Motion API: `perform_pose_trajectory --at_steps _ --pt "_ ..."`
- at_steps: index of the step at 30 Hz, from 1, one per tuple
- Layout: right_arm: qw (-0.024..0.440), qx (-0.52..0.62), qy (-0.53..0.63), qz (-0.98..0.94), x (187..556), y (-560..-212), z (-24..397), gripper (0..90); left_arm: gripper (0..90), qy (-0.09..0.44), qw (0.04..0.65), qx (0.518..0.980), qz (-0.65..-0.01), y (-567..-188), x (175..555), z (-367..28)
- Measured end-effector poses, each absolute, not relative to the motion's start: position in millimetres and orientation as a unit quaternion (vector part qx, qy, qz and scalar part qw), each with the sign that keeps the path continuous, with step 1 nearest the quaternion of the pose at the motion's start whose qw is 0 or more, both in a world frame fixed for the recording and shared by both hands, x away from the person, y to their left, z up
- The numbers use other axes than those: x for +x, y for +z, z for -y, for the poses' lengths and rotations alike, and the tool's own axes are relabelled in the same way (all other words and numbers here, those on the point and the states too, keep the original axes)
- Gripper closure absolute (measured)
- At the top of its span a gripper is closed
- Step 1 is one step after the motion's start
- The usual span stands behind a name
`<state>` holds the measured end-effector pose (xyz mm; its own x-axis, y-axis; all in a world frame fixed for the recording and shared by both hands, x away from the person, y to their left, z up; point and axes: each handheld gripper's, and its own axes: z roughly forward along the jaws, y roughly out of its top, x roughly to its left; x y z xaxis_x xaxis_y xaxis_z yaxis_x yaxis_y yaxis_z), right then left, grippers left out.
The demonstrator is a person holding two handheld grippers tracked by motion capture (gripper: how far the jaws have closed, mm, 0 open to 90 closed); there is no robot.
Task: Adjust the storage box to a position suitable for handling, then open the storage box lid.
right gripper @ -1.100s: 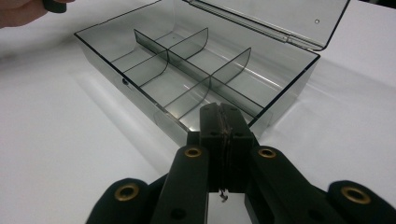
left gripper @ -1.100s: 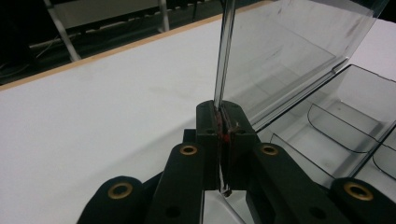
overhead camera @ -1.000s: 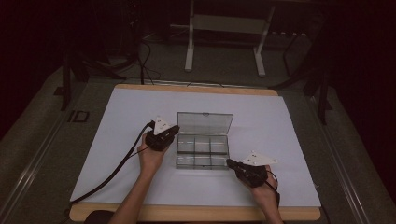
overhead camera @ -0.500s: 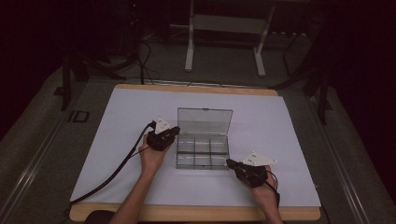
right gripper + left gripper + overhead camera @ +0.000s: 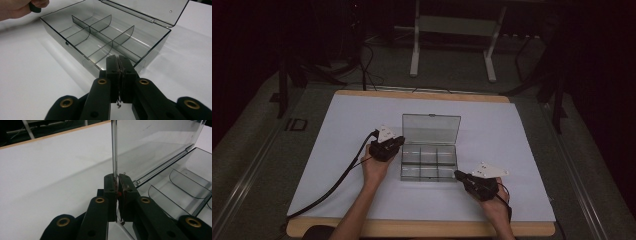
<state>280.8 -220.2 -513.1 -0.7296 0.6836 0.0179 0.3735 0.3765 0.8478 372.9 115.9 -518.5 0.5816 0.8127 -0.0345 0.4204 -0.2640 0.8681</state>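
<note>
Where the white table point(image 5: 337, 130) is seen from above, the left gripper point(image 5: 393, 145) is clamped on the lid's point(image 5: 431, 129) nine-o'clock edge; the open clear box point(image 5: 429, 163) sits centrally; the right gripper point(image 5: 460, 175), closed empty, is held at five o'clock.

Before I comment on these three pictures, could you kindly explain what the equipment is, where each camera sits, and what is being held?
A person works at a white-covered table with a hand-held two-jaw gripper in each hand. One picture comes from a fixed camera above; the other two come from cameras riding on each gripper, looking along its black jaws. On the table lies a clear plastic compartment box, its lid open. The left gripper is shut on the lid's side edge. The right gripper is shut at the box's near corner; what it grips is hard to tell.
</note>
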Motion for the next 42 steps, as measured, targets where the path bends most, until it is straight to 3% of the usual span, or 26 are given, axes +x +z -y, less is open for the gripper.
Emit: perform_pose_trajectory --at_steps 16,42 --pt "0.169 0.326 0.455 -0.812 281.0 -513.2 220.5 87.1 86.2 0.209 0.440 0.769 -0.414 -529.7 370.6 -120.4" --pt "0.170 0.325 0.457 -0.810 280.4 -513.8 221.2 86.3 82.0 0.220 0.471 0.741 -0.426 -526.3 345.9 -151.9"
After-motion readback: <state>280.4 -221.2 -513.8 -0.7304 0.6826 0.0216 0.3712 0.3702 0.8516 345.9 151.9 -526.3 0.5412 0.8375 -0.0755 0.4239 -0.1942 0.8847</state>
